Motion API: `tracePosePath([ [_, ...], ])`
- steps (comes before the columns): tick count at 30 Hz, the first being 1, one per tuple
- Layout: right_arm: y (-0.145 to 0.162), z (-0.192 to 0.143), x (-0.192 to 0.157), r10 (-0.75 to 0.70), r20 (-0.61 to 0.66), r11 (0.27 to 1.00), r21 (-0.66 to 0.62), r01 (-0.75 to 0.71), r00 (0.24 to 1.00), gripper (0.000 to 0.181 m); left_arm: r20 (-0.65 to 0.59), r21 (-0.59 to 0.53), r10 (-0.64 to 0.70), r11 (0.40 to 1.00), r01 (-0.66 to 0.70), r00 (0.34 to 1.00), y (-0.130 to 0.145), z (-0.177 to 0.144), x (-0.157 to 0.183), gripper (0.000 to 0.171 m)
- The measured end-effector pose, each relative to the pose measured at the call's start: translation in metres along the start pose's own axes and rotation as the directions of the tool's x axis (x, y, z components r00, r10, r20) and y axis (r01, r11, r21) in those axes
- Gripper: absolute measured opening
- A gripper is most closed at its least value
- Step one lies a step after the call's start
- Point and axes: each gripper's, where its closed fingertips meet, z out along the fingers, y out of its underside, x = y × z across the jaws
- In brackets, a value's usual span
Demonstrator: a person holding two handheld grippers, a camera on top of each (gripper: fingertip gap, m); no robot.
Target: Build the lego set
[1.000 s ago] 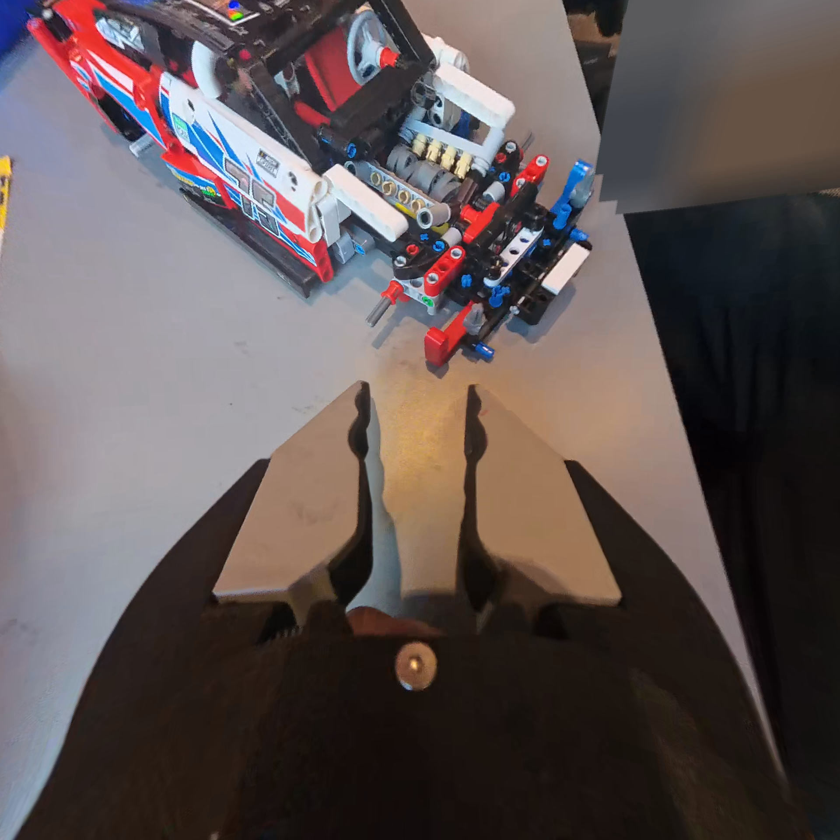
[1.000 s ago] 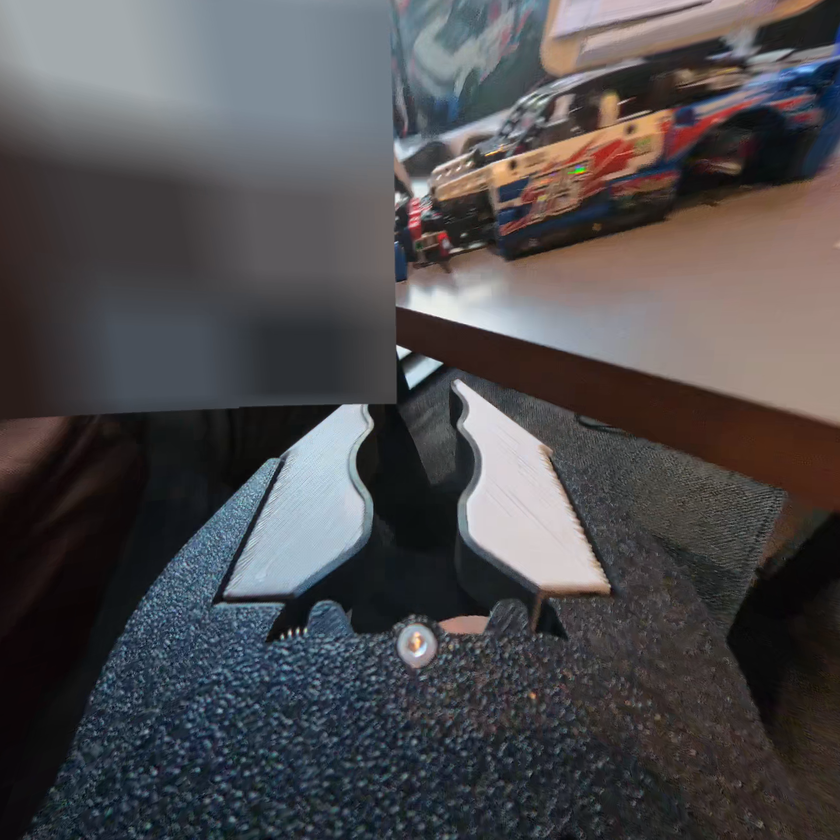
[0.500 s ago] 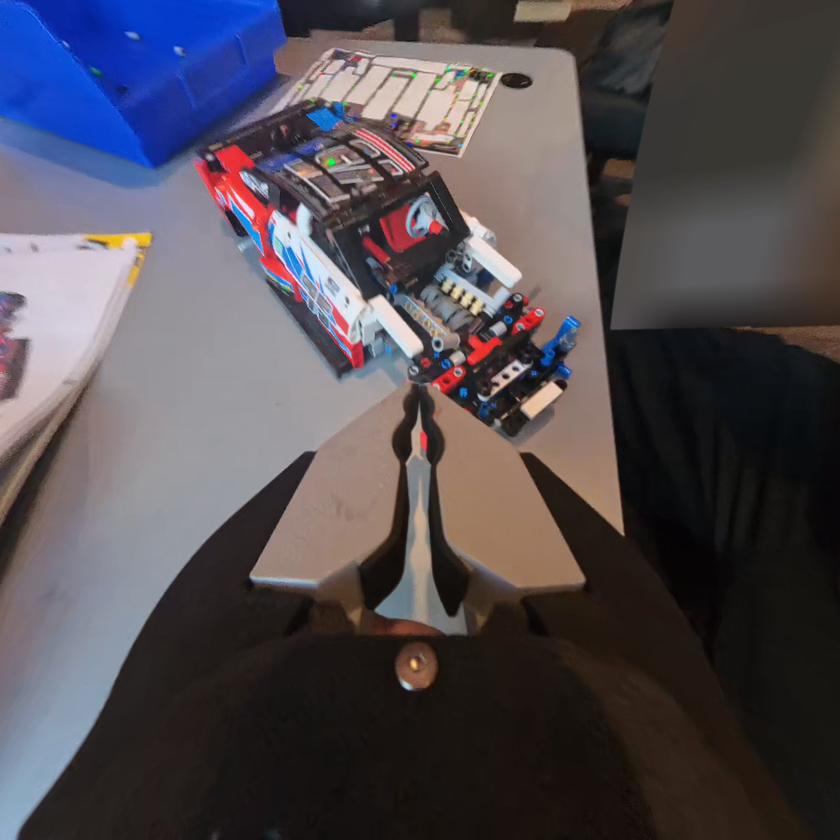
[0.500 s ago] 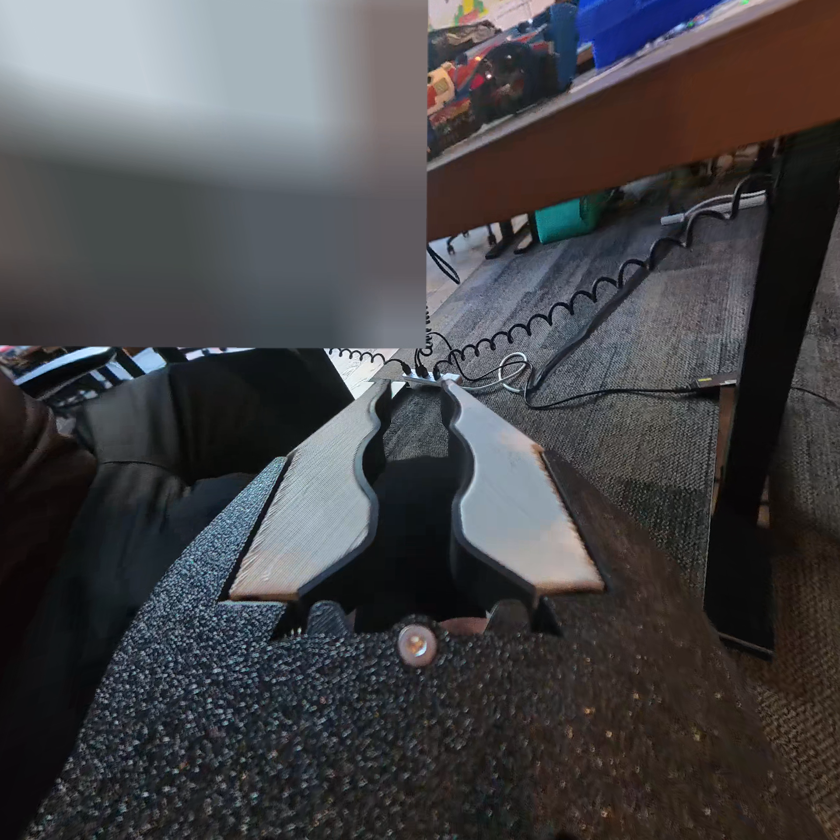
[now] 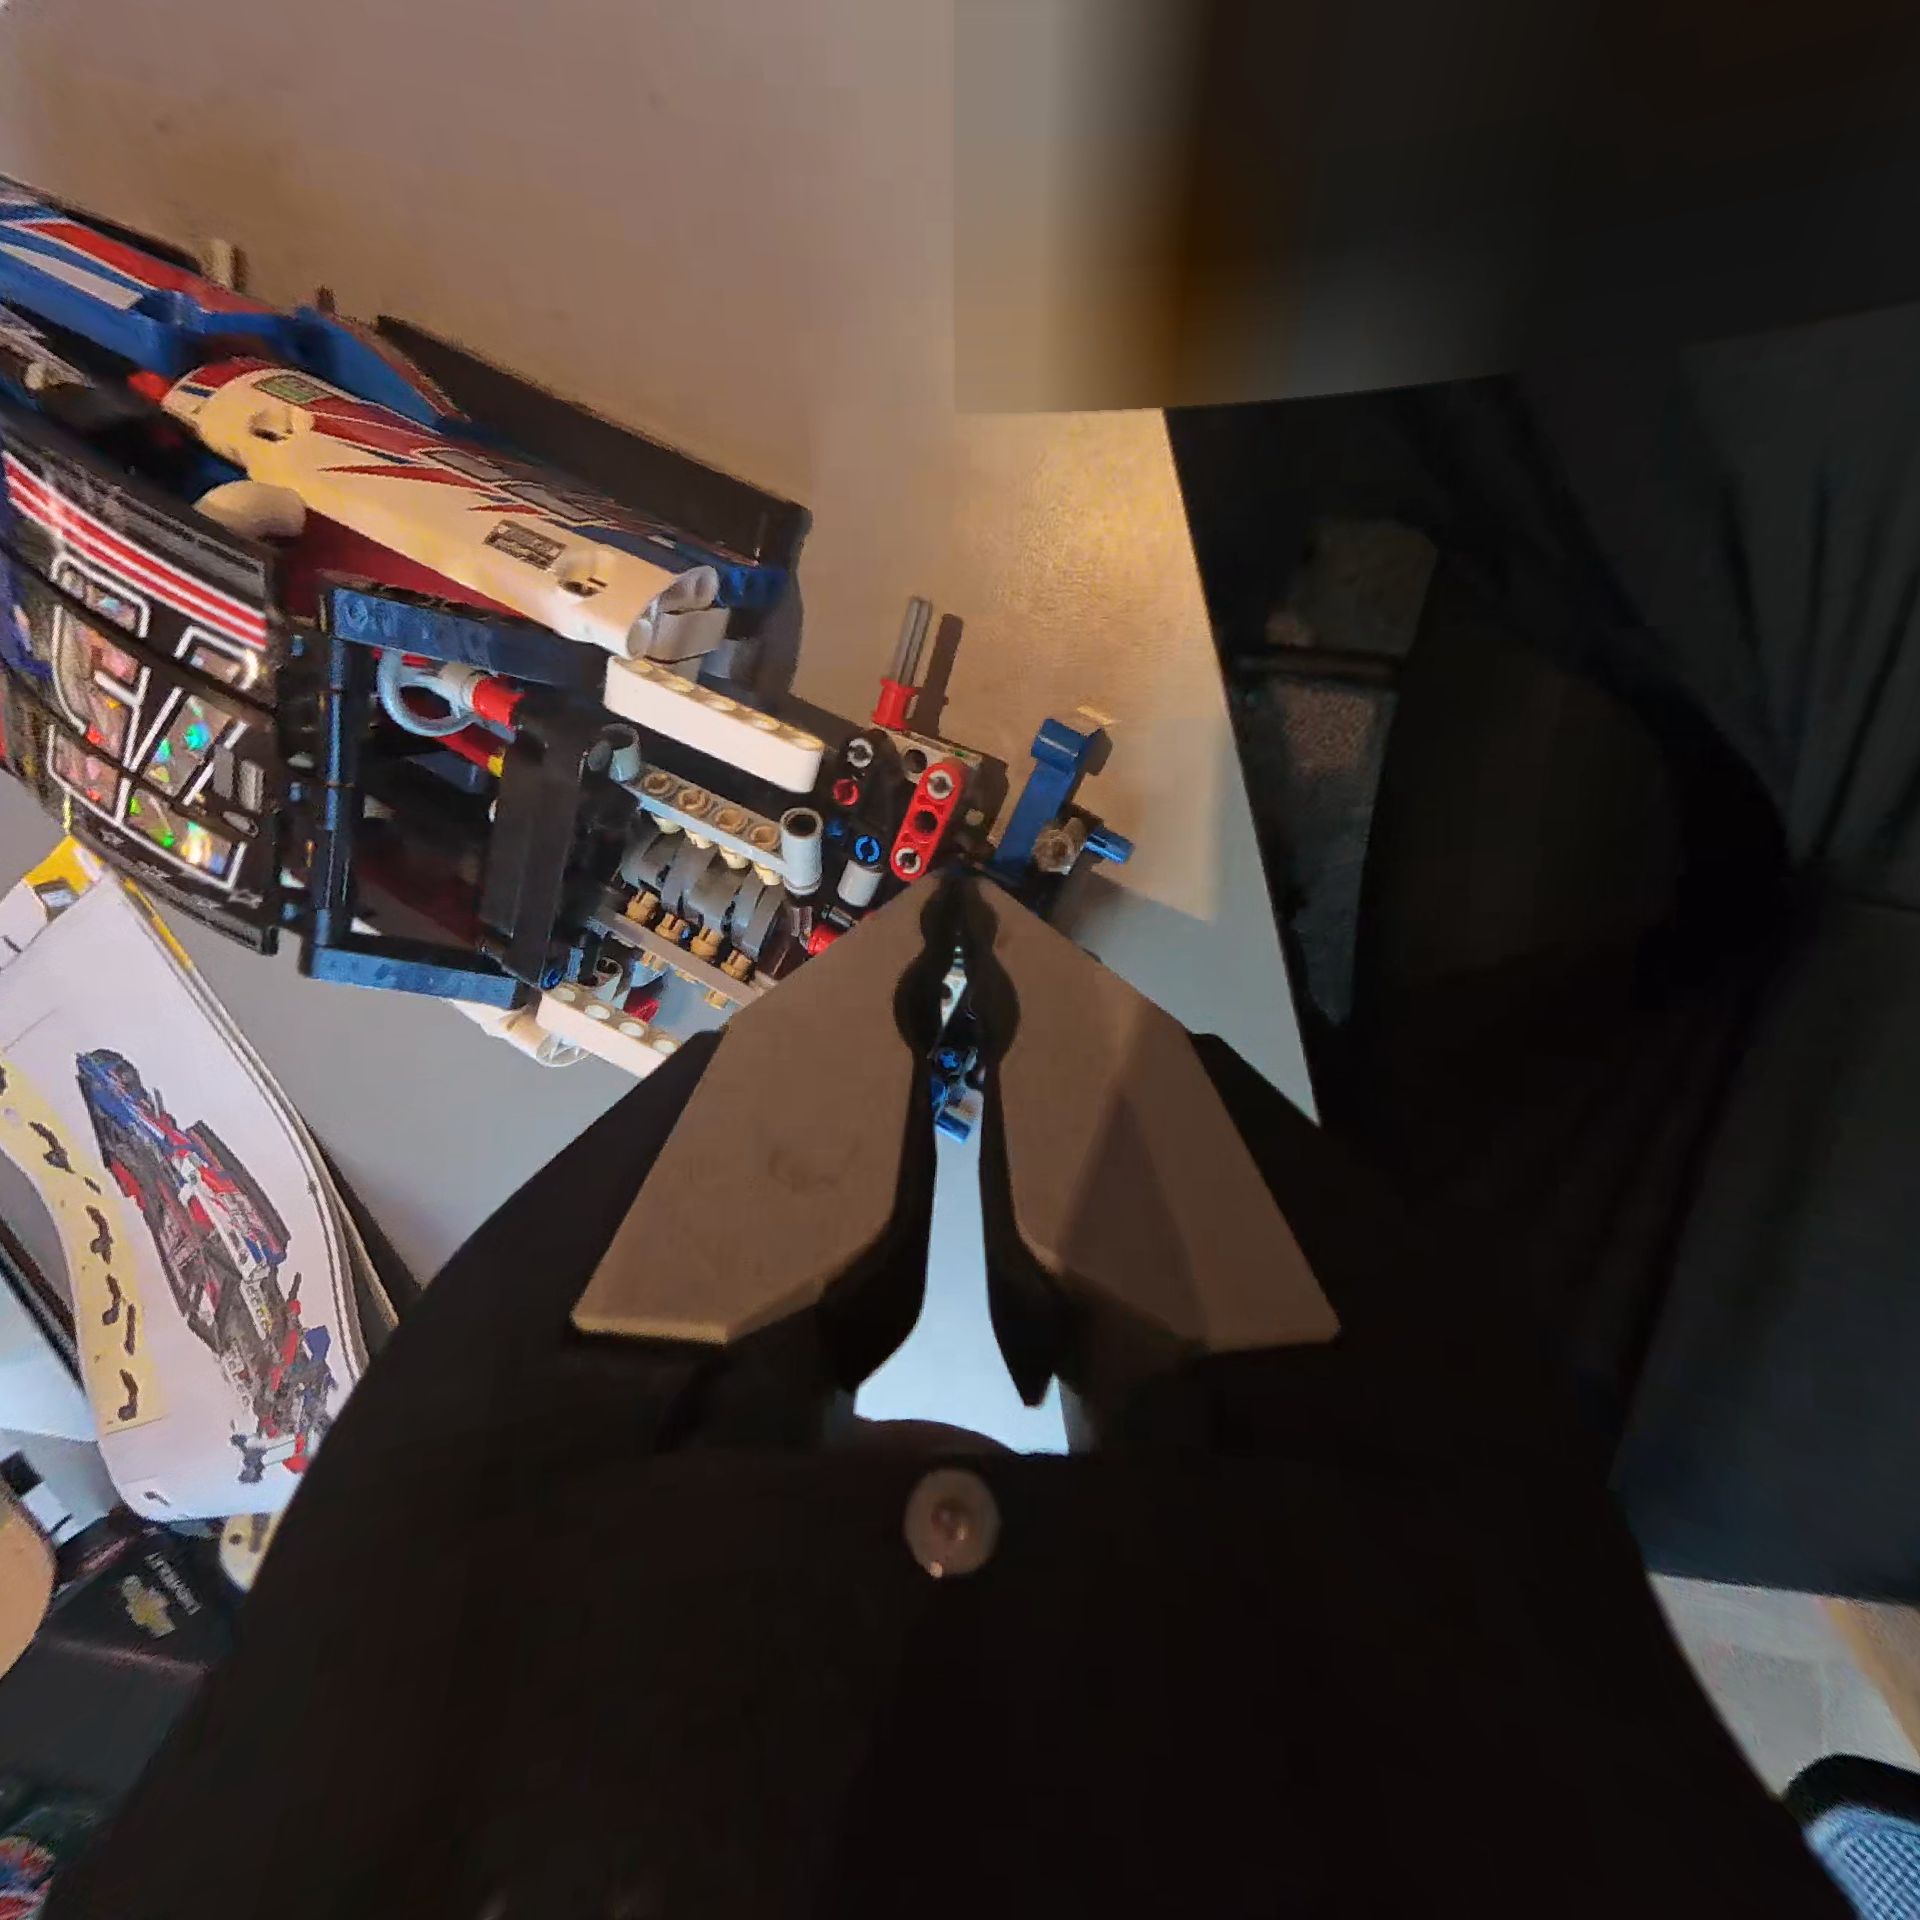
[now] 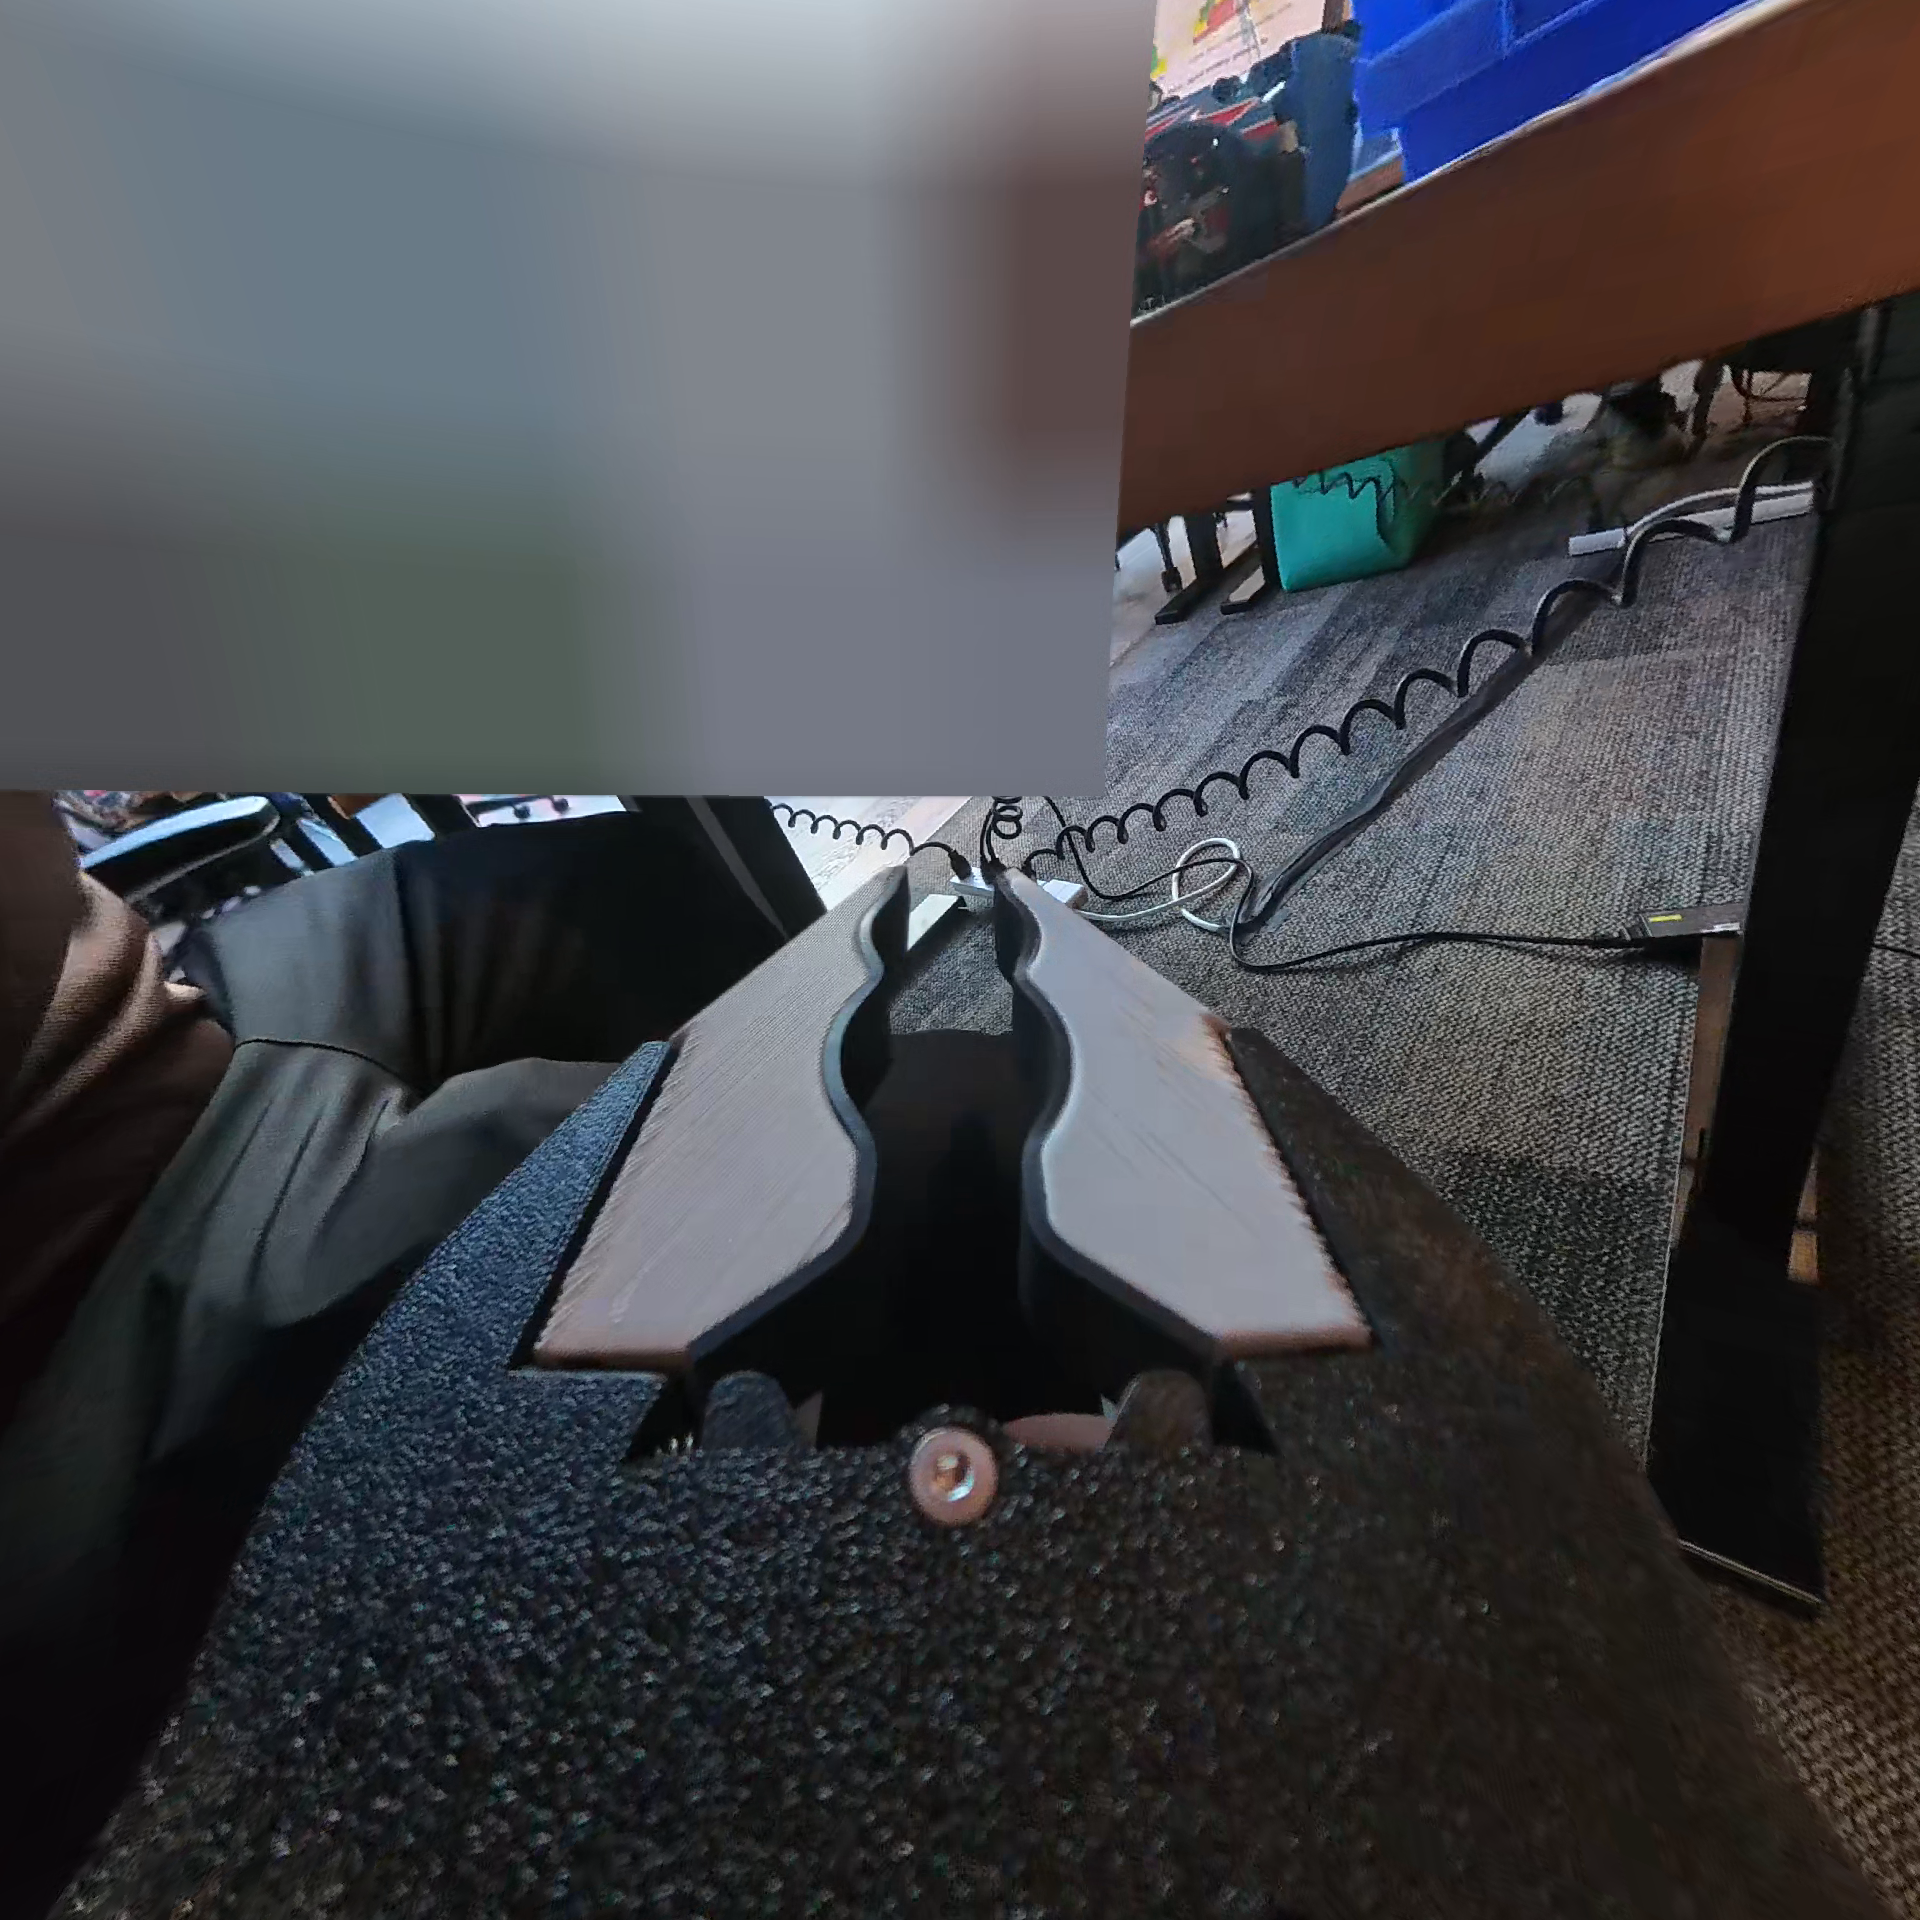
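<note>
Now: left gripper (image 5: pixel 957 902) pinching the car's front frame

Closed on the red, white and blue brick race car (image 5: pixel 499 748) above the grey counter (image 5: pixel 1091 582); lift steadily. Right gripper (image 6: pixel 951 883), narrowly parted and empty, hangs below.

I see the lego car (image 5: pixel 436 665) lying on the tabletop (image 5: pixel 644 208), its open front end reaching toward the tabletop's near edge. Its body is white with red and blue stripes, and its dark roof panel carries shiny stickers. The front is unfinished: bare grey engine block with tan pistons, white beams, red and blue connectors, and a grey axle standing up from a red bush. My left tongs (image 5: pixel 961 883) are pinched shut on the blue and black front framework.
</note>
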Motion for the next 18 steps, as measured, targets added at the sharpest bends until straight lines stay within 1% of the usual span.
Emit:
tracePosePath([
  [4, 0.001, -0.005, 0.003, 0.018, -0.006, 1.0, 0.007, -0.018, 1.0, 0.015, 0.039, -0.055, 0.056, 0.997, -0.054, 0.998, 0.001, 0.003, -0.002, 0.0],
  [10, -0.002, -0.005, 0.0, -0.012, -0.003, 1.0, 0.0, 0.012, 1.0, 0.013, 0.058, -0.067, 0.054, 0.997, -0.05, 0.997, 0.002, 0.004, -0.003, 0.0],
  [13, -0.006, -0.003, -0.003, -0.022, 0.011, 1.0, 0.004, 0.022, 1.0, 0.012, 0.079, -0.081, 0.087, 0.993, -0.081, 0.993, 0.003, 0.004, -0.003, 0.0],
  [16, -0.009, 0.0, -0.008, -0.03, 0.029, 1.0, 0.003, 0.03, 0.999, 0.012, 0.083, -0.066, 0.075, 0.995, -0.069, 0.994, 0.003, 0.004, -0.003, 0.0],
  [18, -0.014, 0.005, -0.016, -0.037, 0.061, 0.999, -0.006, 0.037, 0.997, 0.014, 0.069, -0.014, 0.013, 1.0, -0.012, 0.998, 0.001, 0.004, -0.002, 0.0],
])
